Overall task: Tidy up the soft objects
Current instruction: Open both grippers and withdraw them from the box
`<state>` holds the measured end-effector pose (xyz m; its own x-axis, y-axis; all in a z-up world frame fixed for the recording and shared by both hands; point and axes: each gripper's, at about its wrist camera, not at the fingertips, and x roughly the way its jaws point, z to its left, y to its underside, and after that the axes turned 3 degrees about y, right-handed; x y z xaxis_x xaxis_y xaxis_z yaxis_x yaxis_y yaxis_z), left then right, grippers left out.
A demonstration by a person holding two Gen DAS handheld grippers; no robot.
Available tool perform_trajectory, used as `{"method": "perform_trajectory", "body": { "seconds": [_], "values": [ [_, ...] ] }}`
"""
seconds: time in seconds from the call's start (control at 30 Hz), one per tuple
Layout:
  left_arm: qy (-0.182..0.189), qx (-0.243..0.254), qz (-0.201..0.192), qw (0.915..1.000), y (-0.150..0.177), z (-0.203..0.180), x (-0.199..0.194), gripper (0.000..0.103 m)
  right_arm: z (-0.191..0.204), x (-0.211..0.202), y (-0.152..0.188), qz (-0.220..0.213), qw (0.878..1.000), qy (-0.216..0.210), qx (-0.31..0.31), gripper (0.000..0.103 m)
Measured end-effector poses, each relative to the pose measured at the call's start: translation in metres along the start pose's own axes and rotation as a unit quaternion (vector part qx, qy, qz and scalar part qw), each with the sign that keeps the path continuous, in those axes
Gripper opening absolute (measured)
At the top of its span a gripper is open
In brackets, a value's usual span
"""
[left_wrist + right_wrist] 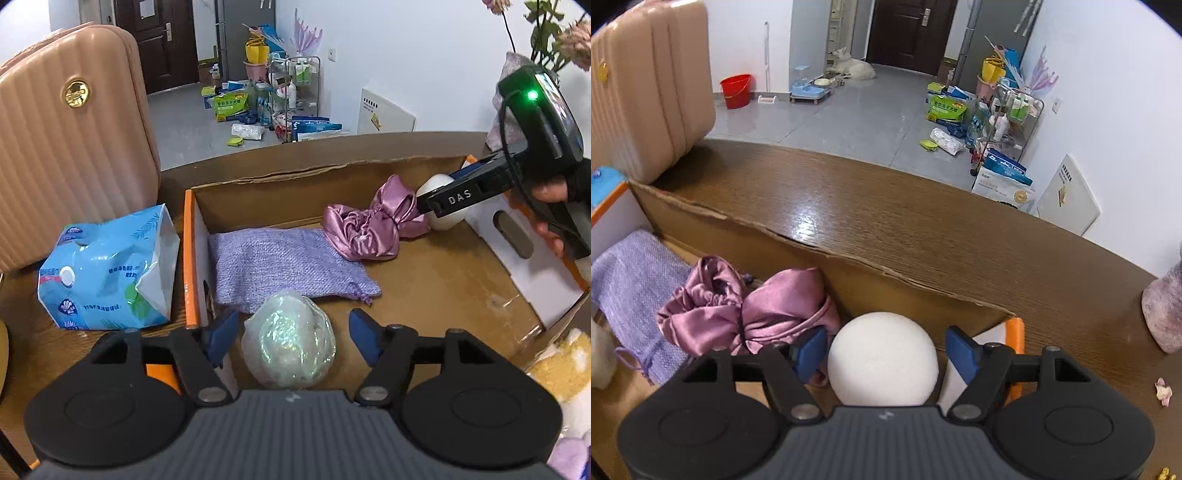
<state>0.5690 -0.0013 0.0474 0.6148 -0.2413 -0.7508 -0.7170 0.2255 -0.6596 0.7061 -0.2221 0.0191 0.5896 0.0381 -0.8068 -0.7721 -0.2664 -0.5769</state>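
Glossy wooden table (871,206) bears cardboard box (424,266); grey-tiled floor (857,110) beyond.

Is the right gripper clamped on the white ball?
No: in the right wrist view the right gripper stands open, a gap showing between each blue pad and the white ball in the cardboard box.

Wood table (886,229): cardboard box (332,162), tissue pack (107,273), pink case (70,140).

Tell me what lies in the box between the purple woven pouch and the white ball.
The pink satin bag lies between the purple woven pouch and the white ball, overlapping the pouch's corner; the left wrist view shows it.
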Motion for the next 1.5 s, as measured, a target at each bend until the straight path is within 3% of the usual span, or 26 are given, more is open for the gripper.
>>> {"method": "perform_trajectory", "body": {
  "seconds": [0.23,0.53,0.67,0.8,0.93,1.17,1.5],
  "values": [
    [0.001,-0.009,-0.017,0.9998,0.002,-0.005,-0.056,0.072,-0.026,-0.065,0.013,-0.027,0.999,-0.017,0.04,0.07],
    [0.0,0.003,-0.061,0.9981,0.036,-0.032,-0.177,0.075,-0.041,-0.22,0.066,-0.093,0.995,-0.018,0.029,0.078],
    [0.002,0.001,-0.078,0.9969,0.067,-0.044,-0.226,0.077,-0.04,-0.29,0.111,-0.134,0.99,-0.039,0.03,0.083],
    [0.009,-0.006,-0.098,0.9951,0.109,-0.059,-0.264,0.077,-0.034,-0.334,0.159,-0.154,0.986,-0.062,0.026,0.084],
    [0.013,-0.004,-0.121,0.9926,0.157,-0.077,-0.29,0.08,-0.018,-0.361,0.216,-0.173,0.981,-0.085,0.025,0.085],
    [-0.016,0.004,-0.154,0.988,0.234,-0.112,-0.316,0.081,0.023,-0.387,0.318,-0.214,0.969,-0.118,0.025,0.087],
    [-0.028,0.015,-0.21,0.9771,0.341,-0.16,-0.355,0.087,0.082,-0.419,0.451,-0.275,0.958,-0.057,0.054,0.089]
  ]
}}
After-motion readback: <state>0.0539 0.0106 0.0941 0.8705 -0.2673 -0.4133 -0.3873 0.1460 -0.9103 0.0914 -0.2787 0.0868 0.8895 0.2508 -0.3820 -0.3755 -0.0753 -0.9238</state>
